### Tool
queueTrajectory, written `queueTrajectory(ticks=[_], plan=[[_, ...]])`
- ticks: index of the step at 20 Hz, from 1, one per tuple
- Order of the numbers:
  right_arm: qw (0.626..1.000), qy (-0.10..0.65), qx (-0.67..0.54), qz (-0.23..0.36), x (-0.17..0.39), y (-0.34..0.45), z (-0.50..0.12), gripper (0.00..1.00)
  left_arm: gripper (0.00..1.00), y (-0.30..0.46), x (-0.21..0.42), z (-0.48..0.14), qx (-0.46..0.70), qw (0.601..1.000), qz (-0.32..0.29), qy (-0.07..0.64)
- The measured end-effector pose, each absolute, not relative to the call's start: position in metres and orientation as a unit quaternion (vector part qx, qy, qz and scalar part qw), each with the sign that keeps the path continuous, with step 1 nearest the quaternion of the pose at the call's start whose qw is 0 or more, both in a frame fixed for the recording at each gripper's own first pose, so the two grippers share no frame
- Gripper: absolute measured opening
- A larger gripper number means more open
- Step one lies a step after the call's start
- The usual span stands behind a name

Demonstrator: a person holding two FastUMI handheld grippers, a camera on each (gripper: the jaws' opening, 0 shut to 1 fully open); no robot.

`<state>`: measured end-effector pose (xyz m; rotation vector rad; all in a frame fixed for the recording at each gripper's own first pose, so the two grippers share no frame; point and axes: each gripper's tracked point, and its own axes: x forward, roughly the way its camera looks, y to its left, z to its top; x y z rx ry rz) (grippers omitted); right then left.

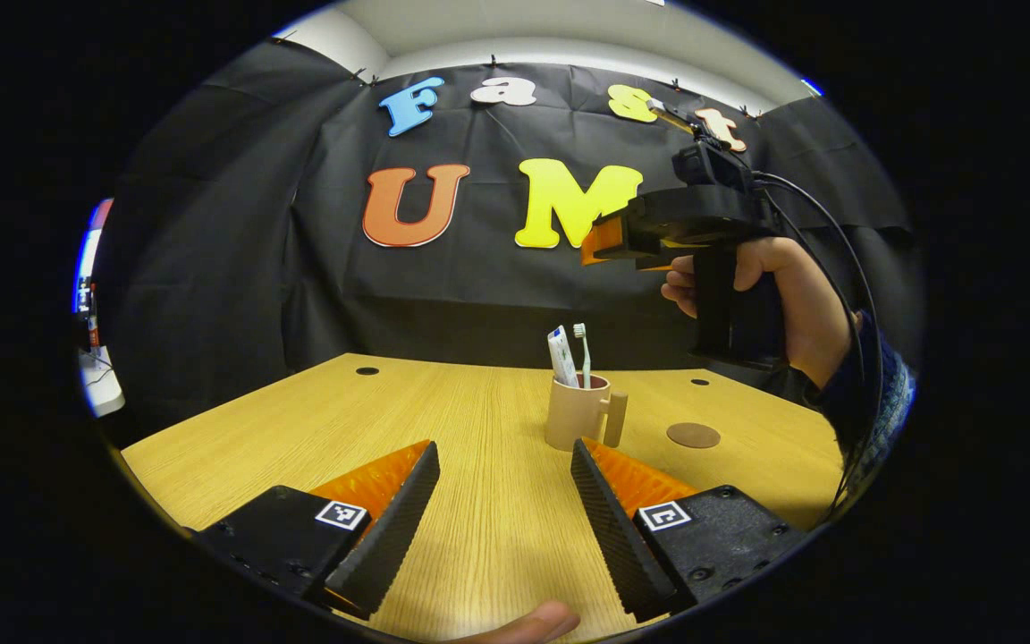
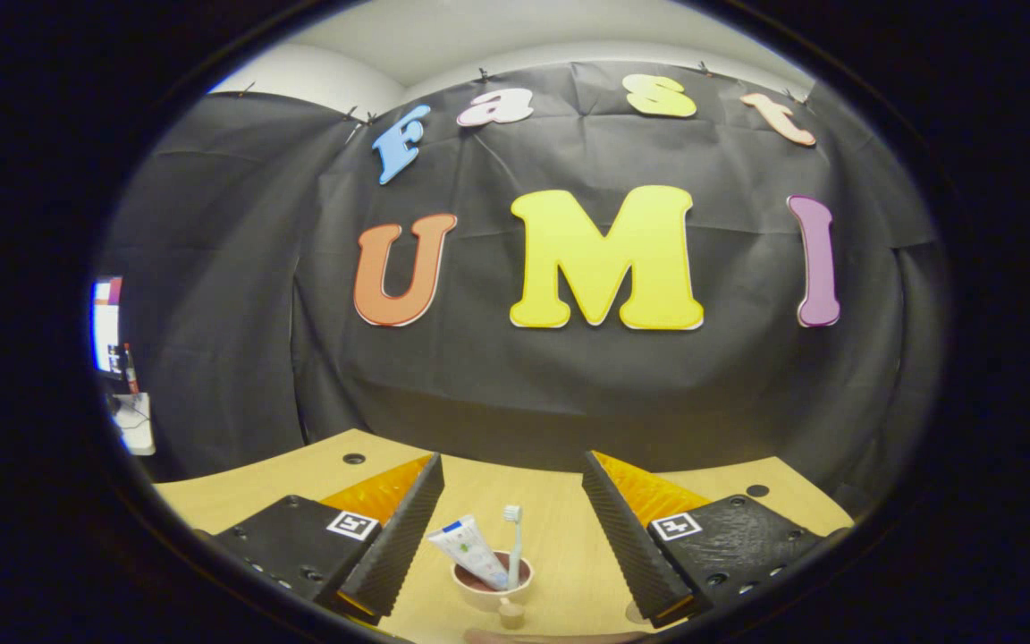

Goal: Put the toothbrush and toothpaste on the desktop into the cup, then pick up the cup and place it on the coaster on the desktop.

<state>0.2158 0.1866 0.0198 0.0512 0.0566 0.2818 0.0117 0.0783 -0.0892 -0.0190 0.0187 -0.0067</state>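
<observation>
Cup (image 1: 578,413) stands upright on the wooden desktop (image 1: 300,438), near the middle, with its handle (image 1: 615,419) turned toward the coaster (image 1: 693,436). The coaster lies flat and bare, a little apart from the cup. Toothbrush (image 1: 583,353) and toothpaste (image 1: 561,356) both stand inside the cup, their upper ends rising above the rim; their lower ends are hidden by the cup wall. In the left gripper view, the left gripper (image 1: 504,496) is low over the desktop with its fingers spread wide and nothing between them; the cup lies just beyond the tip of one finger, and contact cannot be confirmed. A fingertip (image 1: 537,622) of the holding hand is cut off at the lower edge. The same view shows the right gripper (image 1: 600,240) held high above the desktop in a hand (image 1: 770,300); its fingers appear side-on and small, so their spacing is hard to make out there. In the right gripper view, the right gripper (image 2: 511,501) is wide apart and empty, and looks down on the cup (image 2: 491,586), which sits between the two fingers in the picture but well below them. The toothpaste (image 2: 468,552) leans against the rim and the toothbrush (image 2: 513,543) stands nearly upright. The cup base is cut off at the lower edge.
</observation>
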Motion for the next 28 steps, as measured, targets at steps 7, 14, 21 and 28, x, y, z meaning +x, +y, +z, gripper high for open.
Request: queueTrajectory(ticks=[7, 14, 21, 28], plan=[[0.994, 0.011, 0.006, 0.109, 0.171, 0.123, 0.004, 0.96, 0.94, 0.056, 0.039, -0.082, -0.019, 0.999, -0.013, 0.030], [0.996, 0.003, -0.019, 0.089, 0.126, 0.058, -0.026, 0.95, 0.94, 0.036, 0.104, -0.082, -0.027, 0.994, 0.011, 0.102], [0.996, -0.006, -0.022, 0.085, 0.091, 0.009, -0.042, 0.95, 0.93, 0.002, 0.148, -0.049, -0.020, 0.986, 0.023, 0.166], [0.996, -0.039, -0.040, 0.072, 0.064, -0.037, -0.045, 0.94, 0.92, -0.038, 0.174, -0.059, -0.067, 0.953, 0.028, 0.295]])
